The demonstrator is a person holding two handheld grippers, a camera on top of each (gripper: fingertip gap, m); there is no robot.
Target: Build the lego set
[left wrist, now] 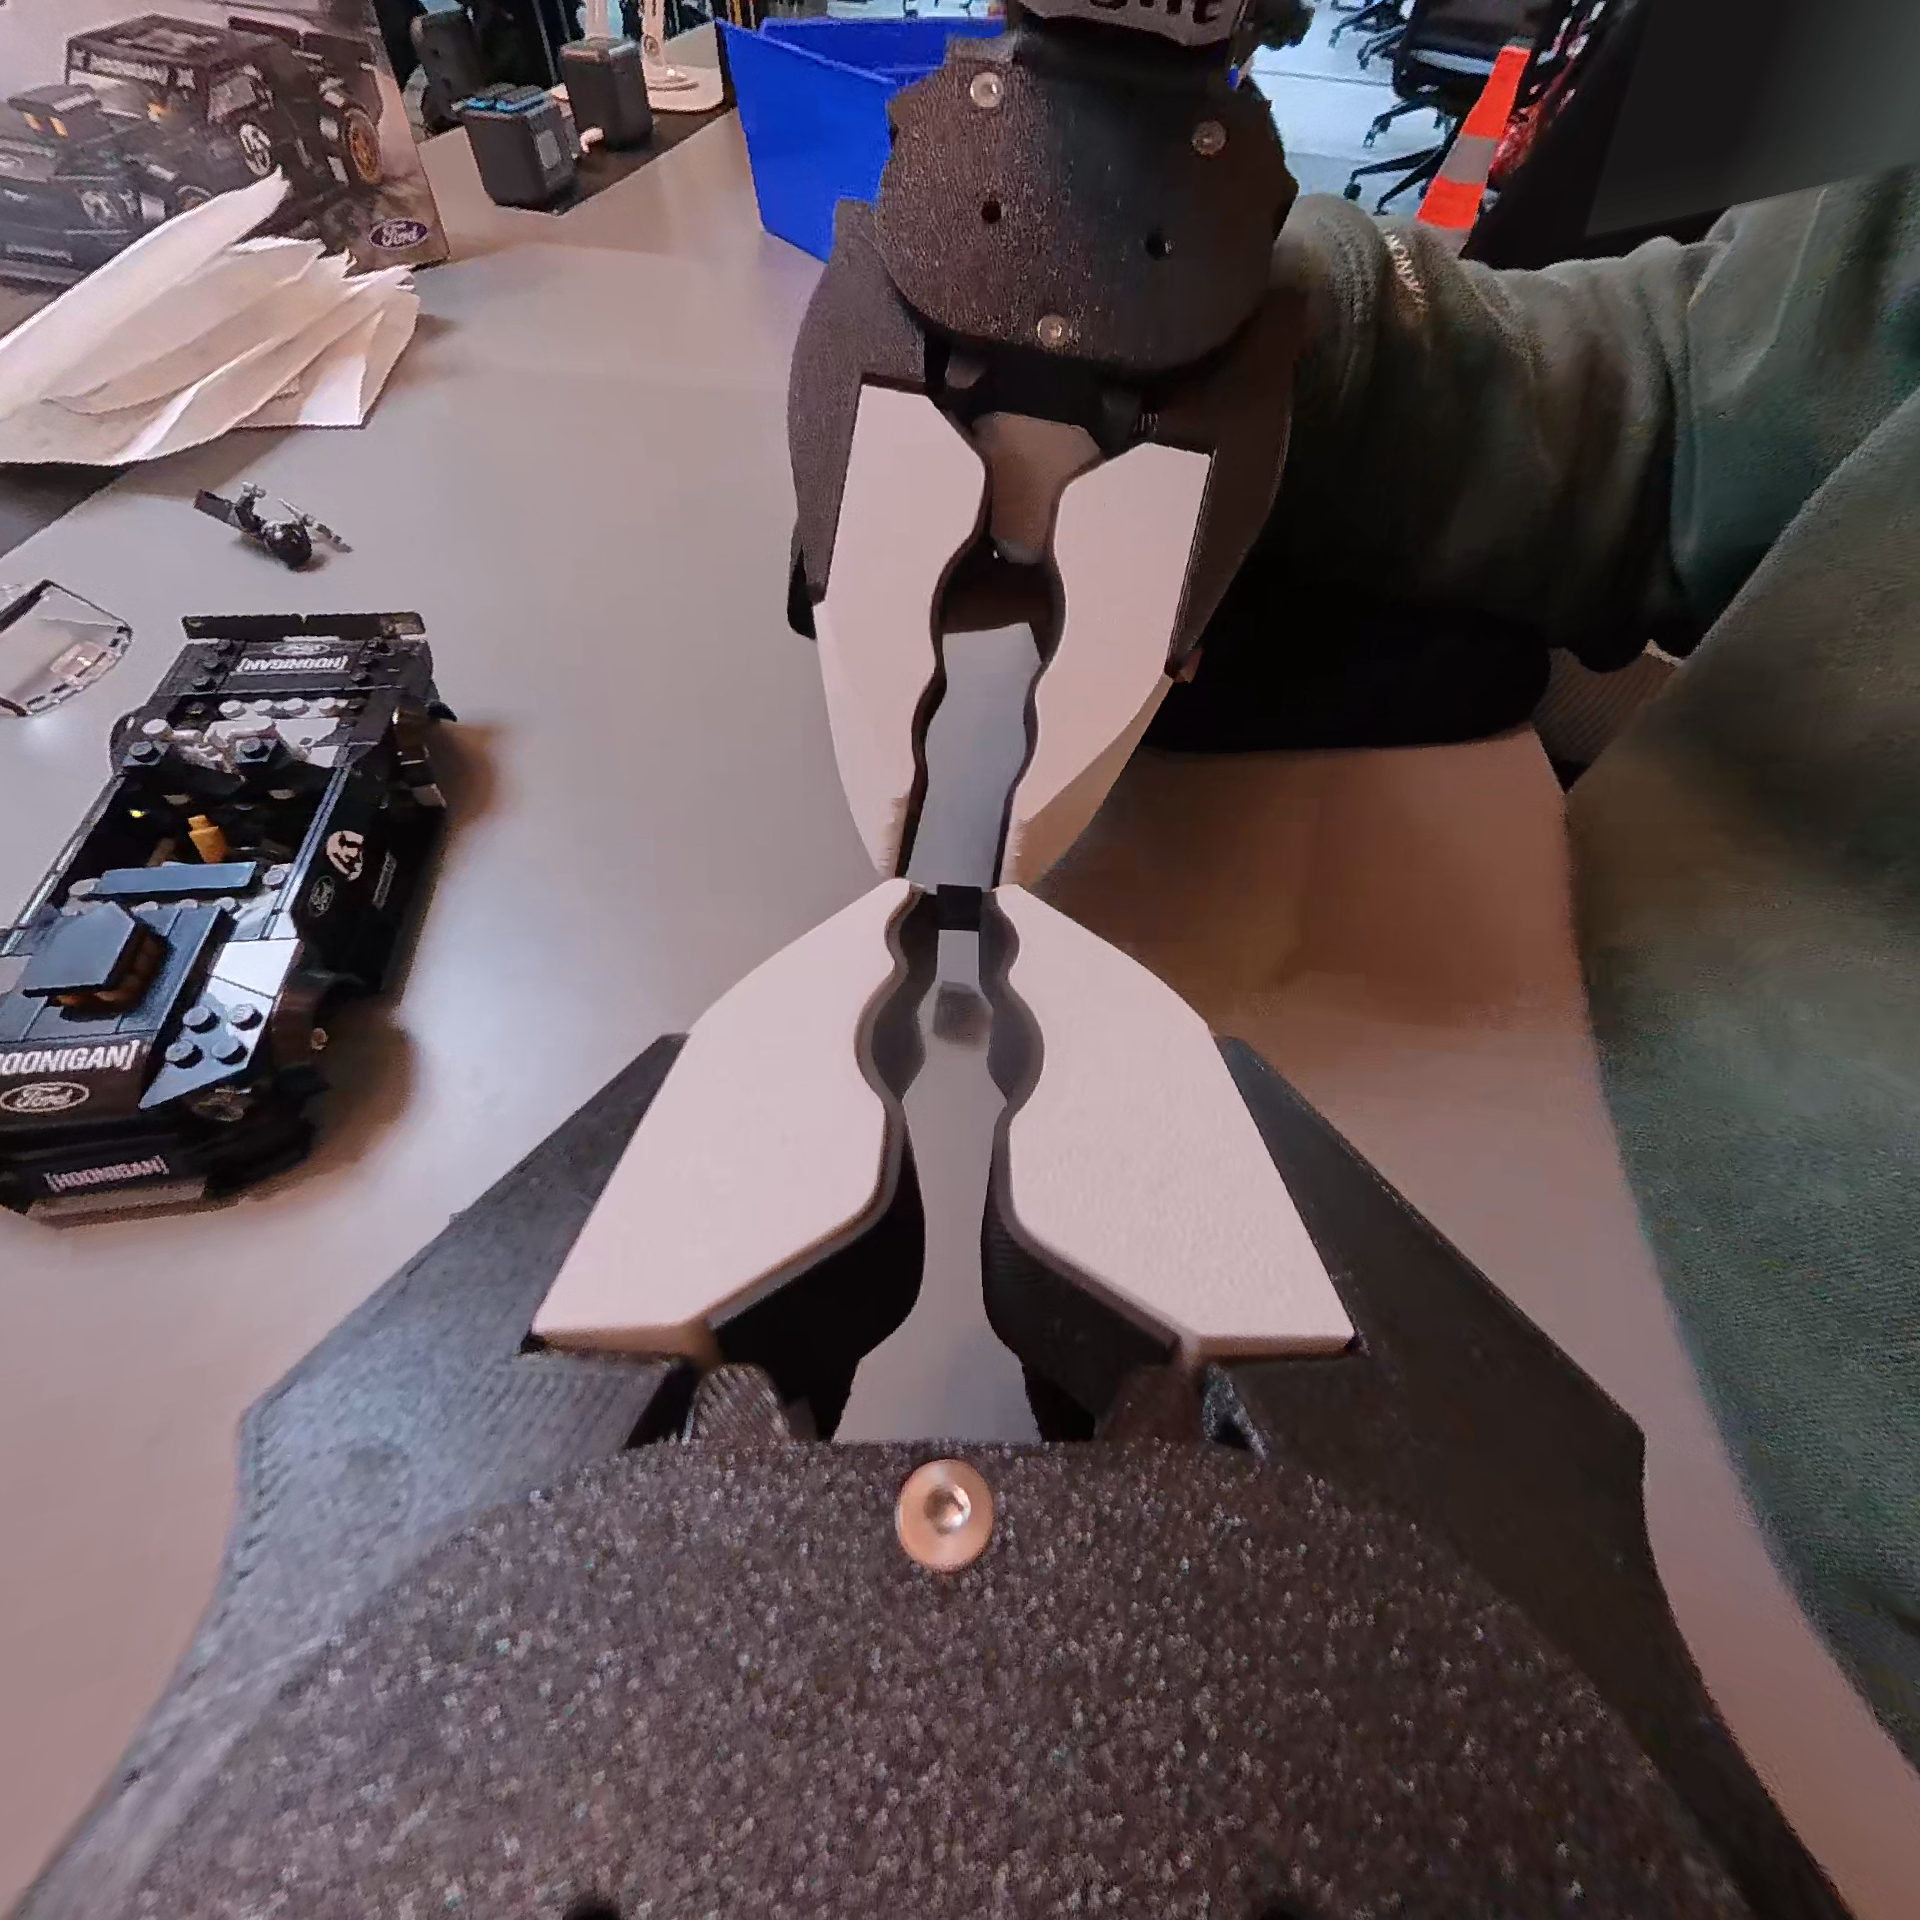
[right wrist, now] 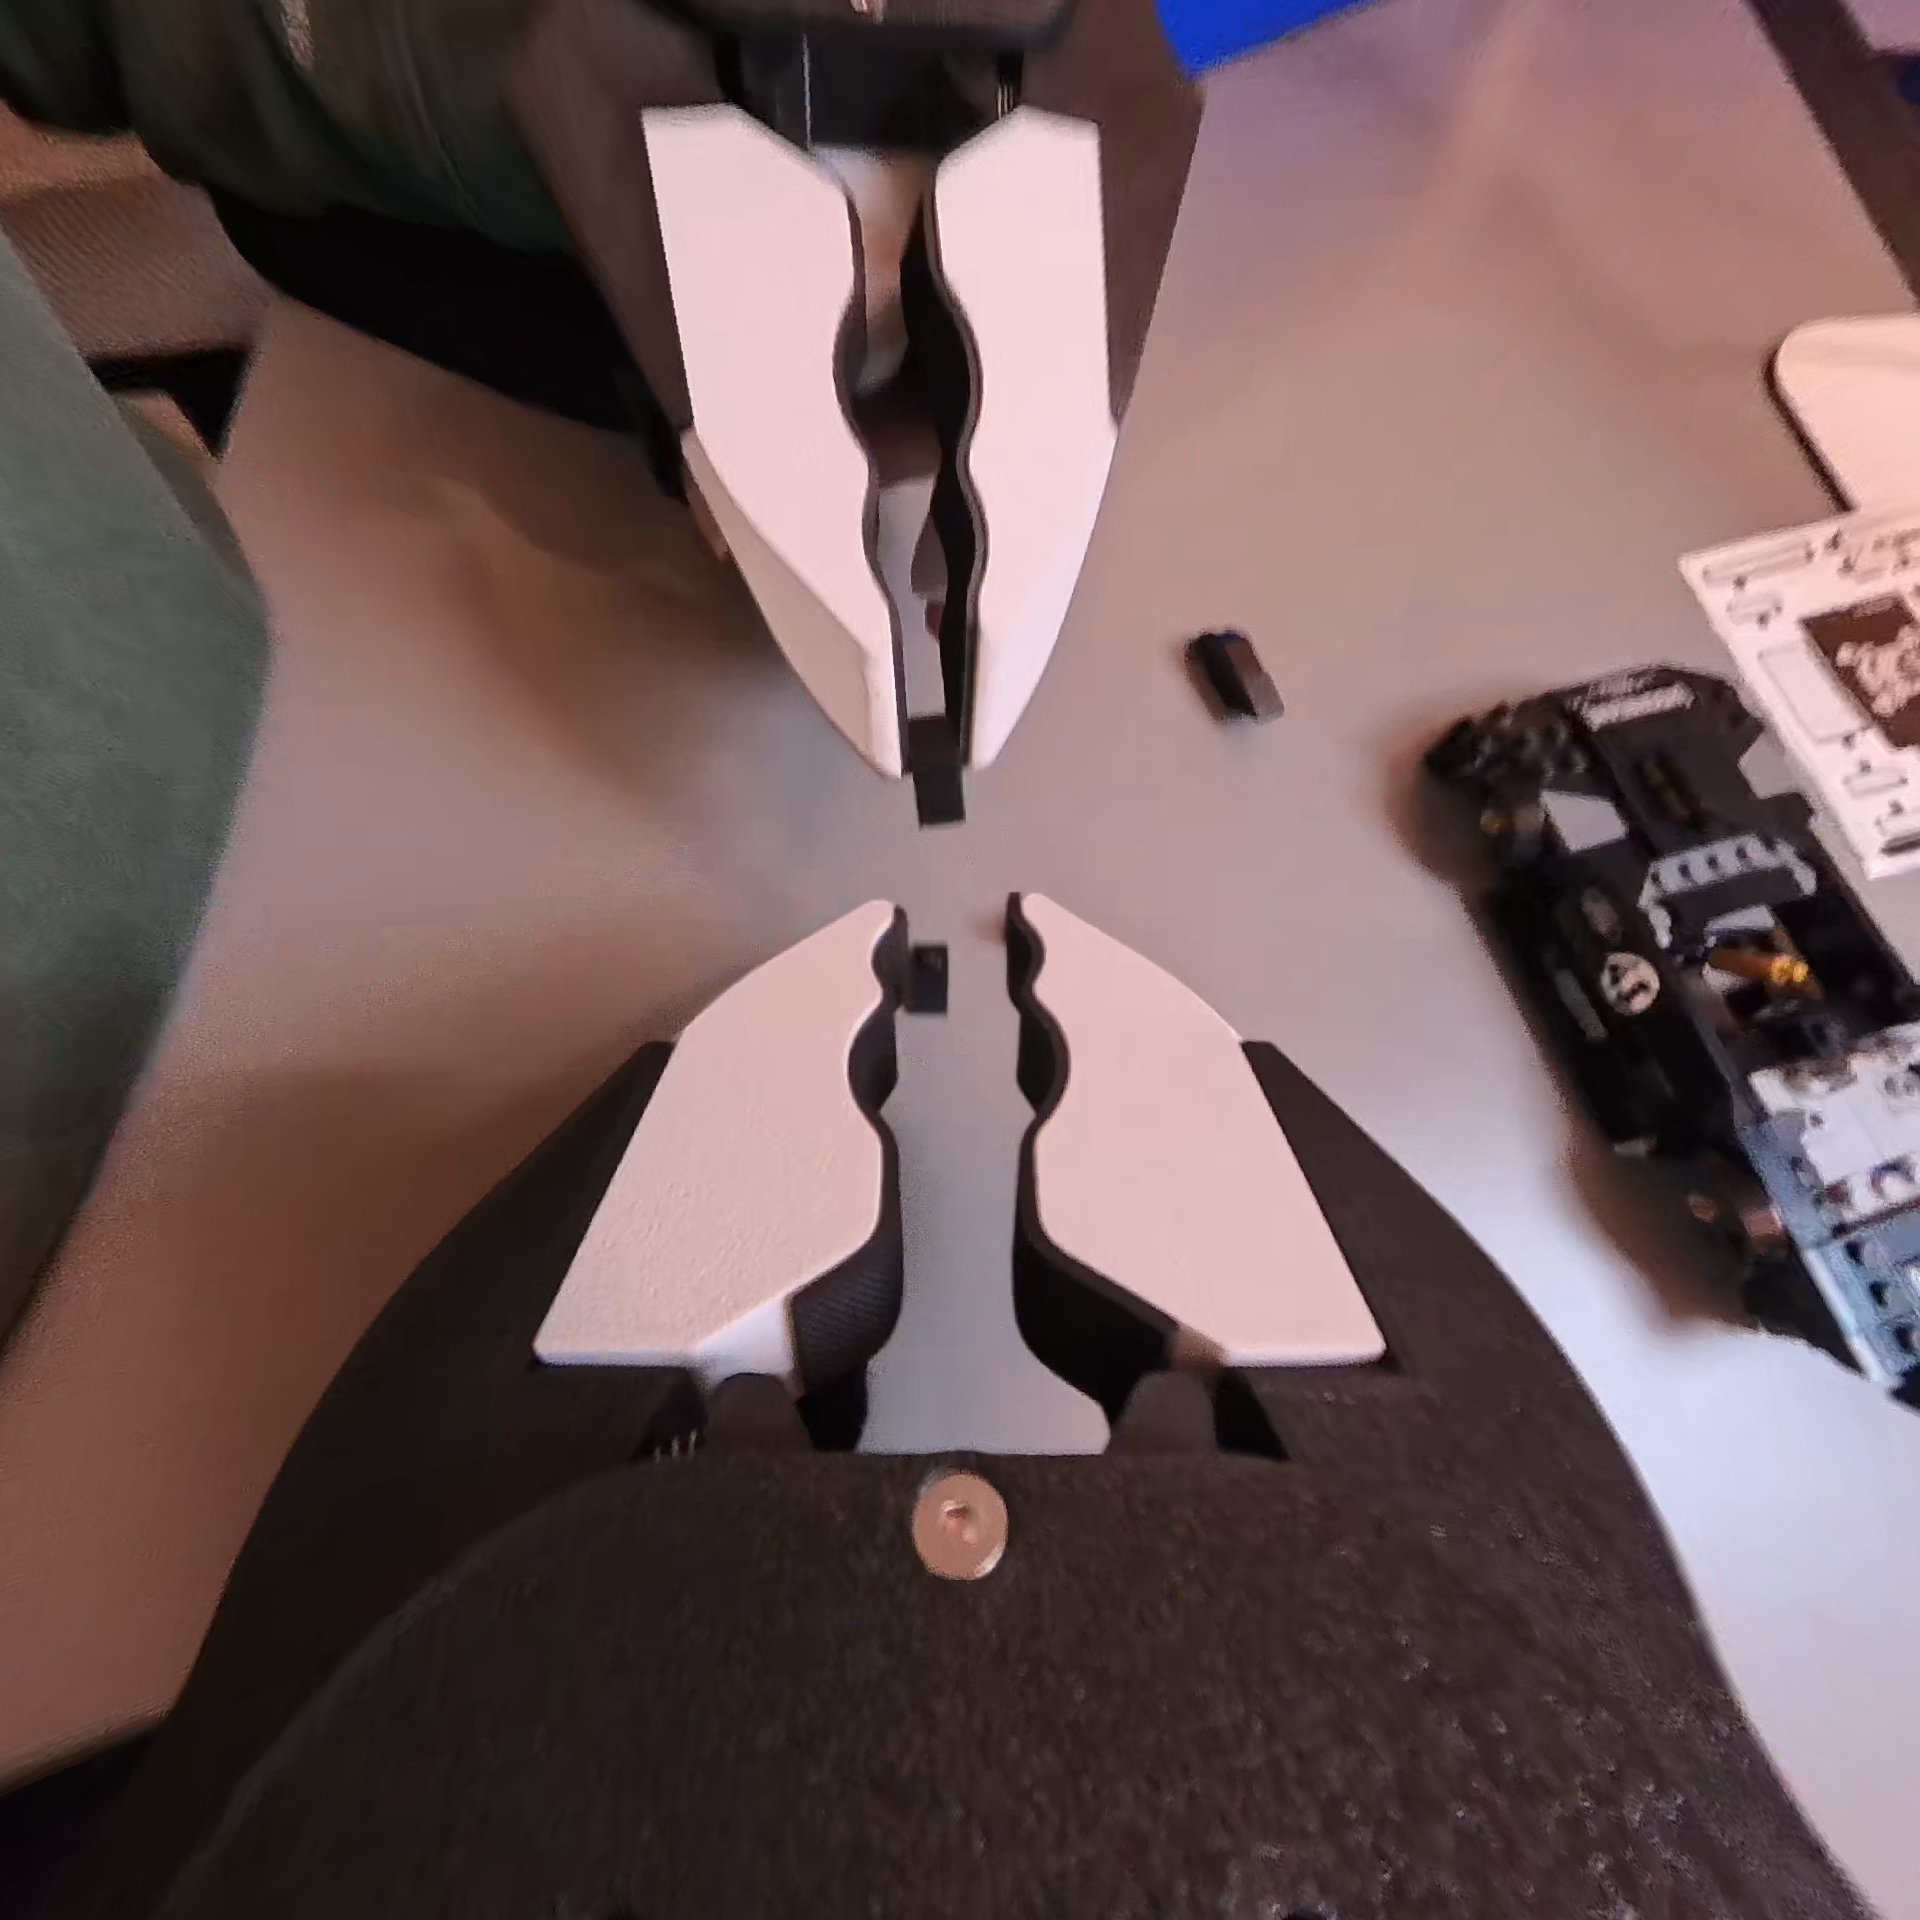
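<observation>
From the left wrist view, our left tool (left wrist: 956, 902) pinches a small black brick (left wrist: 957, 902) at its tips, nose to nose with our right tool (left wrist: 956, 847). The black lego car (left wrist: 208, 894) sits on the grey worktop (left wrist: 623, 520), off to the left.

From the right wrist view, our right tool (right wrist: 954, 920) is a little open and grips nothing. A tiny black piece (right wrist: 928, 977) shows beside one fingertip. The left tool (right wrist: 938, 764) holds its brick (right wrist: 940, 795) just ahead.

The two grippers meet tip to tip, so nothing passes between them. Bare surface (right wrist: 1299, 312) lies open beyond them up to a small black brick (right wrist: 1234, 675). The black lego car (left wrist: 208, 914) blocks one side, with crumpled white bags (left wrist: 208, 343) and a blue bin (left wrist: 821, 135) farther back.
</observation>
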